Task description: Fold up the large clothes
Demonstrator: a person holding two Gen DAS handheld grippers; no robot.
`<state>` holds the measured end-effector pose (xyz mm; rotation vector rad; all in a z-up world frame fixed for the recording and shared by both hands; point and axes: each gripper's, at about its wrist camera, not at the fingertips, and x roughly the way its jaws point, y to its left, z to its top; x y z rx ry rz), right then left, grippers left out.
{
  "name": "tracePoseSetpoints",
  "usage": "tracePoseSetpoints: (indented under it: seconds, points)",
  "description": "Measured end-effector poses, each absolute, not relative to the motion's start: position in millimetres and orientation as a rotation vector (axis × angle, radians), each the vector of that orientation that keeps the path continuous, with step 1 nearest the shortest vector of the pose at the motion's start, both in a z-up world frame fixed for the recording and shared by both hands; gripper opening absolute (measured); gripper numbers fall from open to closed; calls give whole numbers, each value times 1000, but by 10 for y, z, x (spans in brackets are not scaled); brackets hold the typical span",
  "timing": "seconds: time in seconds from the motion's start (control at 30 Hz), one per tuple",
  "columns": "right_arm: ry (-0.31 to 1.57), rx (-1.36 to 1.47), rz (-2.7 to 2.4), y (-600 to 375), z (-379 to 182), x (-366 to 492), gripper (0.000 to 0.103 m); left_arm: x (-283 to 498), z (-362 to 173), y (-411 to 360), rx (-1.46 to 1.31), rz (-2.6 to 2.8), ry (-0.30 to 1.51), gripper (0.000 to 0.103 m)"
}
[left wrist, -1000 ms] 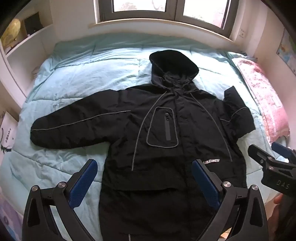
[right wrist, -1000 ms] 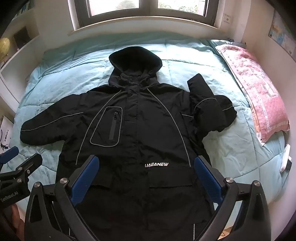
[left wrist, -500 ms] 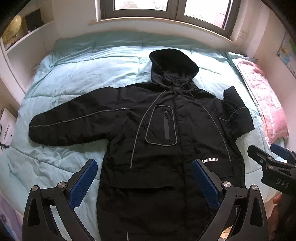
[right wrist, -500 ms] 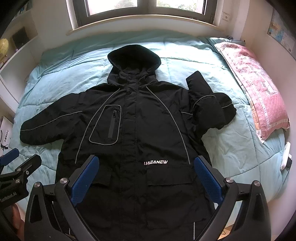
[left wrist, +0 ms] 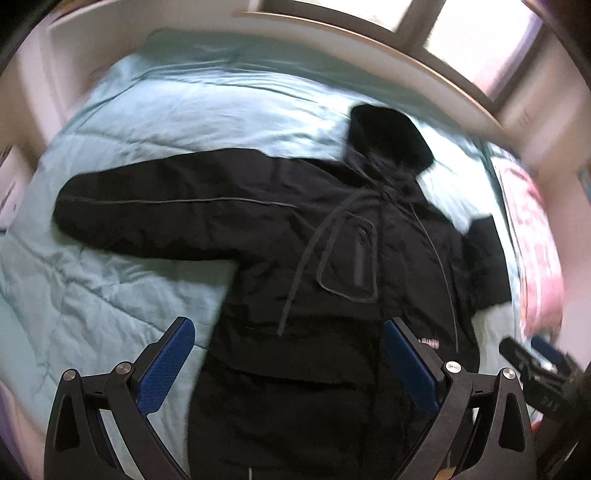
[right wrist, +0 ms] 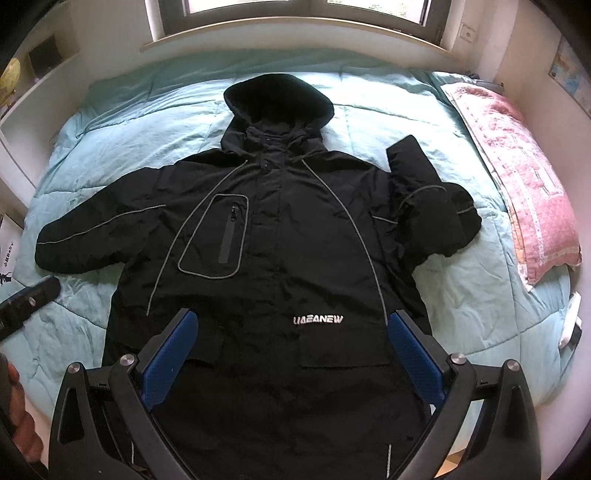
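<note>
A black hooded jacket [right wrist: 280, 236] with grey piping lies front-up on the light blue quilt [right wrist: 461, 302]. Its left sleeve [left wrist: 155, 218] stretches straight out; its right sleeve [right wrist: 432, 206] is bent back on itself. The hood [right wrist: 277, 96] points toward the window. My left gripper [left wrist: 290, 354] hovers open above the jacket's lower left side, nothing between its blue pads. My right gripper [right wrist: 291, 343] hangs open over the hem near the white logo [right wrist: 318, 319]. The left wrist view is blurred by motion. Each gripper shows at the edge of the other's view: left gripper [right wrist: 27, 302], right gripper [left wrist: 535, 365].
A pink quilted pillow [right wrist: 517, 166] lies along the bed's right side. A window sill [right wrist: 295, 29] runs behind the bed head. White shelving [right wrist: 33, 92] stands at the left. A small white object [right wrist: 570, 325] rests at the bed's right edge.
My left gripper has swung left and closer to the bed, so the outstretched sleeve now fills more of its view. My right gripper has edged slightly forward over the jacket.
</note>
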<state>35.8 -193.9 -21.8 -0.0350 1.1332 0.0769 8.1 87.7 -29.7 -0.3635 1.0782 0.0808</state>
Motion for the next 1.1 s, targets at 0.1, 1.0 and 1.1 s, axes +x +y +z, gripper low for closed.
tracePoseSetpoints:
  seconds: [0.1,1.0,1.1]
  points:
    - [1125,-56,95,-1826,-202,429,103,86,-302,1212,-435,138,1037,101]
    - [1268,-324,230,-681,-883,1222,103,512,-1827,4650,-880,714,918,101]
    - [1286,-329,230,-615,-955,1313,103,537,-1967,4762,-899,751,920,101]
